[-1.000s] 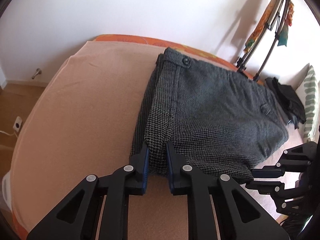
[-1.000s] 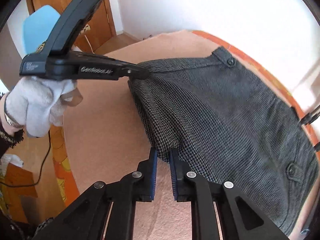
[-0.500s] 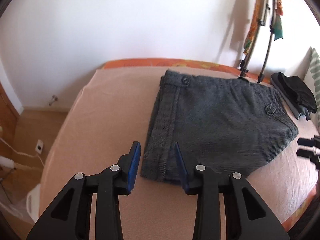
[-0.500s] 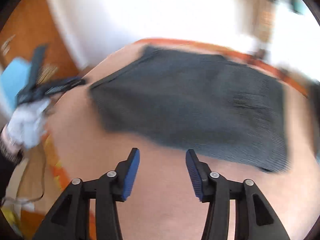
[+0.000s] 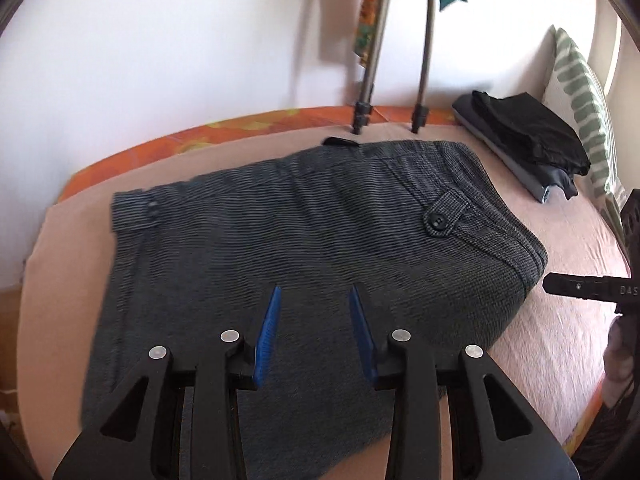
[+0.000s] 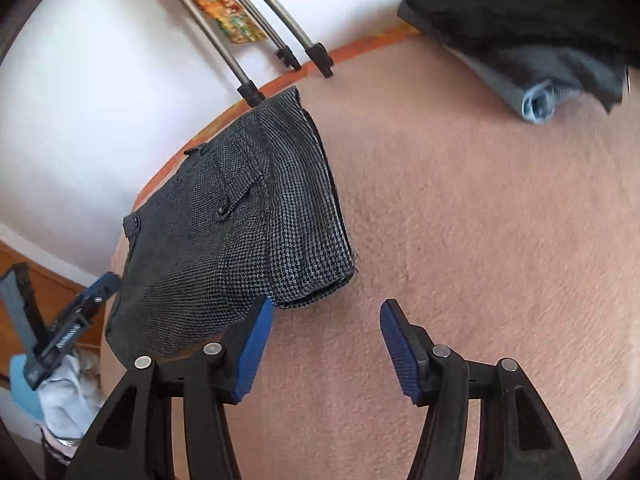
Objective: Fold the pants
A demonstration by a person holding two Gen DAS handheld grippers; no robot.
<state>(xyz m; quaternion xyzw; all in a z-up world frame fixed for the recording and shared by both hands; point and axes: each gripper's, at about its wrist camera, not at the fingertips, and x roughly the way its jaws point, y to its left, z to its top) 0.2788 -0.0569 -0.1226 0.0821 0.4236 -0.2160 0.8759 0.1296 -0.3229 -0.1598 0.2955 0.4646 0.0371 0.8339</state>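
Note:
The grey houndstooth pants [image 5: 304, 248] lie folded into a compact rectangle on the pink bed cover [image 5: 560, 240]. They also show in the right wrist view [image 6: 236, 232], left of centre. My left gripper [image 5: 316, 300] is open and empty, hovering over the near part of the pants. My right gripper [image 6: 326, 312] is open and empty, above the bed cover [image 6: 480, 240] just right of the pants' folded end. The right gripper's tip [image 5: 580, 286] shows at the right edge of the left wrist view.
A stack of folded dark clothes [image 5: 528, 136] lies at the far right of the bed, beside a striped pillow [image 5: 584, 104]. Tripod legs [image 5: 368, 80] stand against the white wall behind the pants. Wooden floor lies beyond the bed's left edge.
Both grippers let go of the pants' near edge, opened and pulled back. The left one has swung right over the pants; the right one has swung right toward the dark clothes.

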